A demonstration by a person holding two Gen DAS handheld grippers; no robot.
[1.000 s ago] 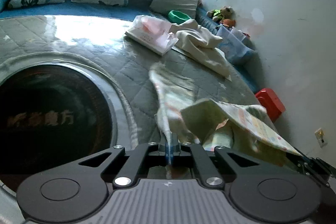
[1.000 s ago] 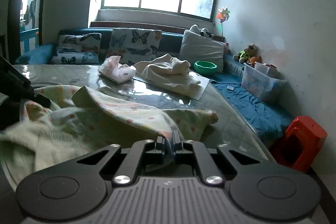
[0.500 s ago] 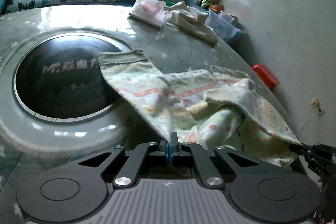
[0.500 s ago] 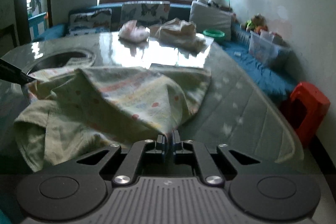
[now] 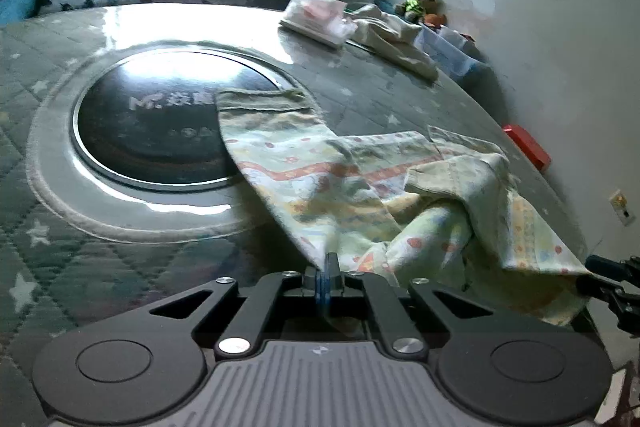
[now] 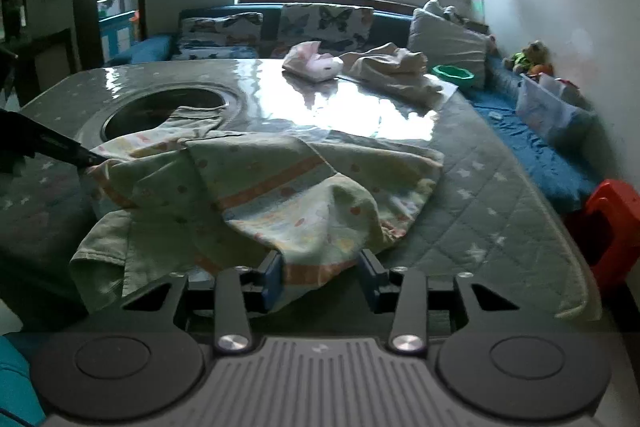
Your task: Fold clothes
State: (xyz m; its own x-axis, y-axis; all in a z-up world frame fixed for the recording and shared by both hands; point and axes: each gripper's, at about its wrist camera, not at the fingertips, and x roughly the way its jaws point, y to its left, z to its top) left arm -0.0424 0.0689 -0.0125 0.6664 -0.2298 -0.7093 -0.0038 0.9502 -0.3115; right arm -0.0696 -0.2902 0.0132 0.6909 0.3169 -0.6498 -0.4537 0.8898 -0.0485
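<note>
A pale patterned garment (image 5: 360, 183) with orange stripes lies crumpled on the quilted table, one end reaching over the dark round inset (image 5: 160, 131). My left gripper (image 5: 327, 267) is shut on the garment's near edge. In the right wrist view the same garment (image 6: 256, 195) lies in front of my right gripper (image 6: 322, 267), whose jaws stand open around its near hem, which lies loose between them. The left gripper's tip (image 6: 76, 155) shows at the garment's left corner. The right gripper (image 5: 608, 279) shows at the left view's right edge.
A pink folded cloth (image 6: 312, 63) and a cream garment (image 6: 396, 71) lie at the table's far side. A sofa with butterfly cushions (image 6: 320, 23) stands behind. A clear bin (image 6: 548, 107) and a red stool (image 6: 612, 223) are to the right.
The garment has been lowered and spread onto the table. My right gripper has opened and let go of its hem. My left gripper stays shut on the edge.
</note>
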